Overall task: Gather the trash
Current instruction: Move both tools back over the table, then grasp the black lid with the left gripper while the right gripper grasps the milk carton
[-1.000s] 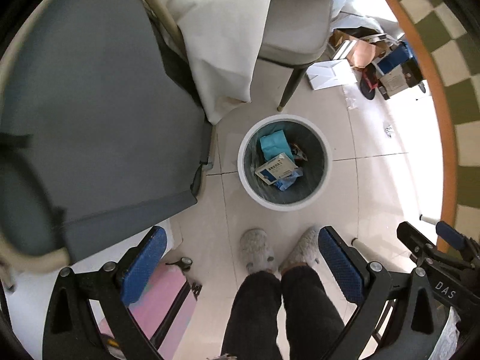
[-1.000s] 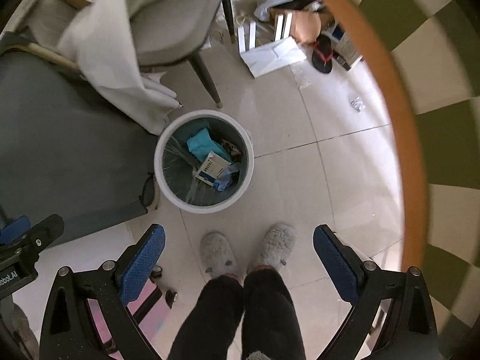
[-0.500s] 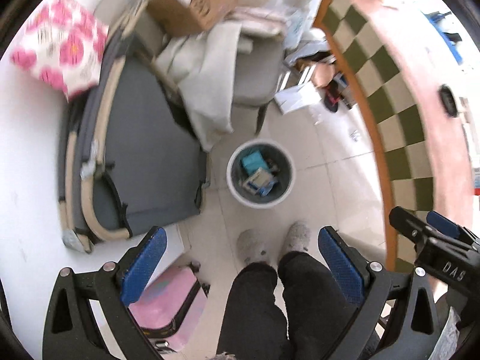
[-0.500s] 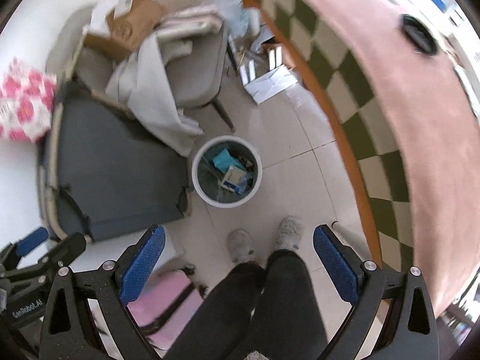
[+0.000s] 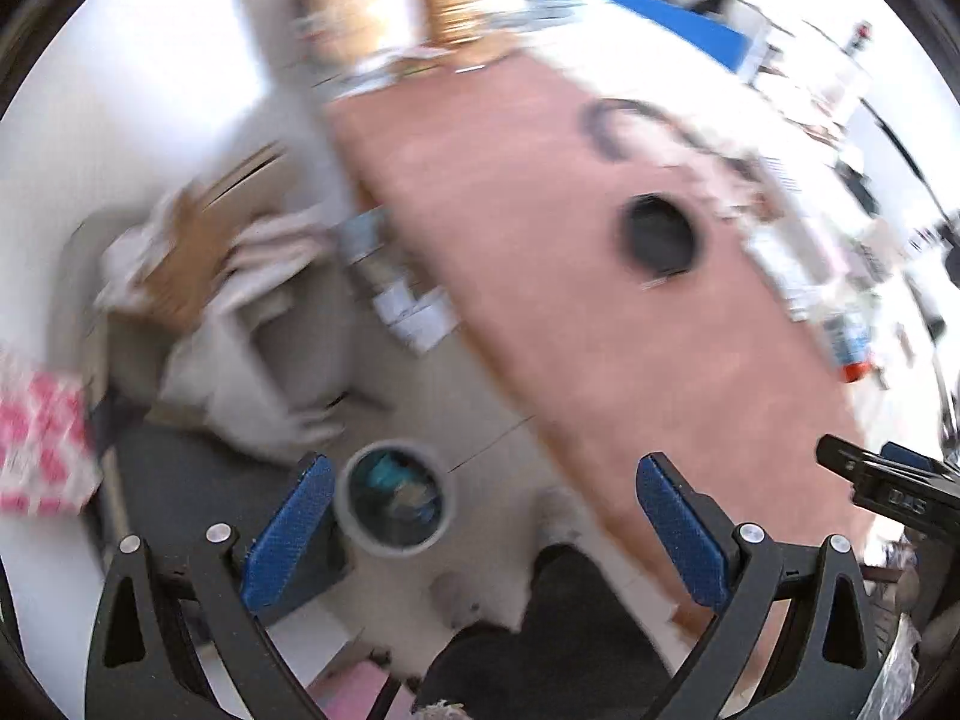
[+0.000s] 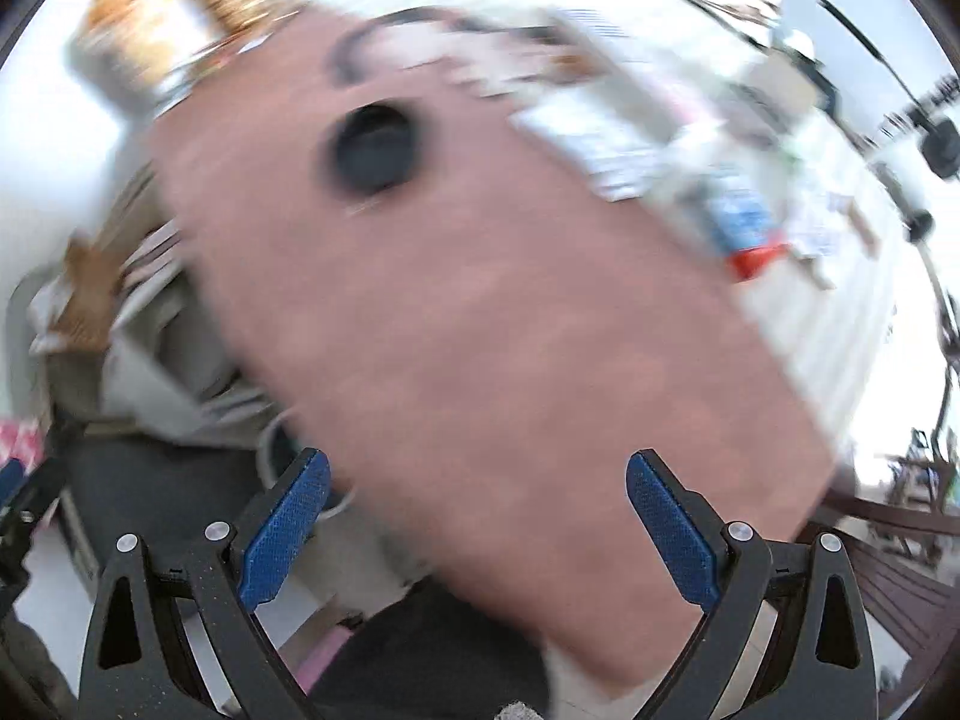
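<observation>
Both views are smeared by motion. A white trash bin [image 5: 393, 507] with blue and white litter inside stands on the tiled floor, low in the left wrist view between my fingers; only a sliver of its rim [image 6: 270, 444] shows in the right wrist view. My left gripper [image 5: 486, 531] is open and empty, high above the floor. My right gripper [image 6: 480, 525] is open too, with nothing between its blue pads, over the near edge of a pink-brown table [image 6: 480, 312]. Blurred clutter, including a blue-and-red package [image 6: 747, 228], lies along the table's far side.
A black round object [image 6: 372, 147] sits on the table. A grey sofa [image 5: 180, 480] with a pink-patterned cushion [image 5: 36, 444] and a chair piled with cloth and cardboard [image 5: 198, 252] are at the left. The person's dark trouser legs [image 5: 558, 630] fill the bottom.
Both grippers have risen fast from just above the bin and tilted up. The bin shrank and slid low; the tabletop now fills the views. Both stayed open.
</observation>
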`<action>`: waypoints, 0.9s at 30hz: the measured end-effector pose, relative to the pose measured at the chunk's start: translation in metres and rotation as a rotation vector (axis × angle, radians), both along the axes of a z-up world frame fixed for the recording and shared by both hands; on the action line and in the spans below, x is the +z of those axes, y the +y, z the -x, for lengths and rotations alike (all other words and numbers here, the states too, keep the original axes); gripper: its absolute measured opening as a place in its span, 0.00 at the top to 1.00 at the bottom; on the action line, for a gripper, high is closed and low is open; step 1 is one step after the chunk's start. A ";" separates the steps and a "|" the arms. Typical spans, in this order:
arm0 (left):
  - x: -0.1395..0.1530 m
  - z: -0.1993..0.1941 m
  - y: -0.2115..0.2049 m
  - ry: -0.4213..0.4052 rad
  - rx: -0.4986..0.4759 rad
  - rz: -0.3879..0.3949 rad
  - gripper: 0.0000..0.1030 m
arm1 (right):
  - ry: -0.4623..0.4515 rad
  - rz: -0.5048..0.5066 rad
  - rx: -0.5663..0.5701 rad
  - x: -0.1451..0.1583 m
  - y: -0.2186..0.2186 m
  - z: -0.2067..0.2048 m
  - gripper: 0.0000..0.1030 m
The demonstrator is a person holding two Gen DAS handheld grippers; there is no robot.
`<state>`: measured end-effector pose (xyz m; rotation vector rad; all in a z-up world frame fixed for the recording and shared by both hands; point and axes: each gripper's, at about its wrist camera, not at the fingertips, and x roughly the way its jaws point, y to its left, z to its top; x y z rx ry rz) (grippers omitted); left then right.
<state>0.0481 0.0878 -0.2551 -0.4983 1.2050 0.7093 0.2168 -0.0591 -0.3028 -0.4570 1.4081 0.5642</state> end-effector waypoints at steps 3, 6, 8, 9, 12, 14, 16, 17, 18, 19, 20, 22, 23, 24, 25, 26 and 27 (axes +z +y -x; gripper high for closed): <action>-0.012 -0.072 -0.012 0.023 -0.096 0.021 0.00 | -0.014 0.072 -0.053 -0.011 -0.021 -0.067 0.03; -0.032 -0.125 -0.017 0.079 -0.154 0.013 0.00 | -0.028 0.127 -0.067 -0.029 -0.033 -0.128 0.03; -0.049 -0.151 -0.016 0.122 -0.167 0.010 0.00 | -0.019 0.150 -0.061 -0.042 -0.033 -0.153 0.03; -0.058 -0.161 -0.015 0.142 -0.171 0.013 0.00 | -0.013 0.167 -0.053 -0.054 -0.031 -0.172 0.03; -0.080 -0.186 -0.009 0.198 -0.170 0.024 0.00 | -0.002 0.206 0.007 -0.086 -0.013 -0.199 0.03; -0.090 -0.196 -0.006 0.234 -0.168 0.024 0.00 | 0.011 0.242 0.056 -0.105 -0.003 -0.212 0.03; -0.098 -0.203 -0.002 0.262 -0.166 0.023 0.00 | 0.024 0.250 0.084 -0.118 0.003 -0.220 0.06; -0.102 -0.206 0.002 0.271 -0.162 0.024 0.00 | 0.033 0.256 0.078 -0.124 0.004 -0.224 0.11; -0.105 -0.208 0.006 0.277 -0.154 0.027 0.00 | 0.061 0.236 0.049 -0.126 0.001 -0.227 0.28; -0.107 -0.209 0.011 0.276 -0.140 0.034 0.00 | 0.092 0.206 -0.003 -0.127 -0.004 -0.231 0.32; -0.108 -0.210 0.018 0.262 -0.117 0.053 0.00 | 0.101 0.191 -0.041 -0.127 -0.008 -0.234 0.32; -0.113 -0.212 0.032 0.233 -0.070 0.110 0.00 | 0.185 0.109 -0.161 -0.124 -0.020 -0.239 0.33; -0.116 -0.215 0.040 0.221 -0.047 0.139 0.00 | 0.232 0.068 -0.221 -0.123 -0.026 -0.241 0.33; -0.121 -0.218 0.048 0.213 -0.030 0.166 0.00 | 0.267 0.043 -0.265 -0.123 -0.031 -0.242 0.32; -0.126 -0.221 0.055 0.208 -0.016 0.187 0.00 | 0.295 0.034 -0.310 -0.124 -0.035 -0.242 0.31; -0.130 -0.223 0.060 0.208 -0.007 0.198 0.00 | 0.302 0.038 -0.317 -0.125 -0.036 -0.241 0.28; -0.135 -0.226 0.065 0.209 0.002 0.209 0.00 | 0.292 0.043 -0.296 -0.124 -0.033 -0.240 0.15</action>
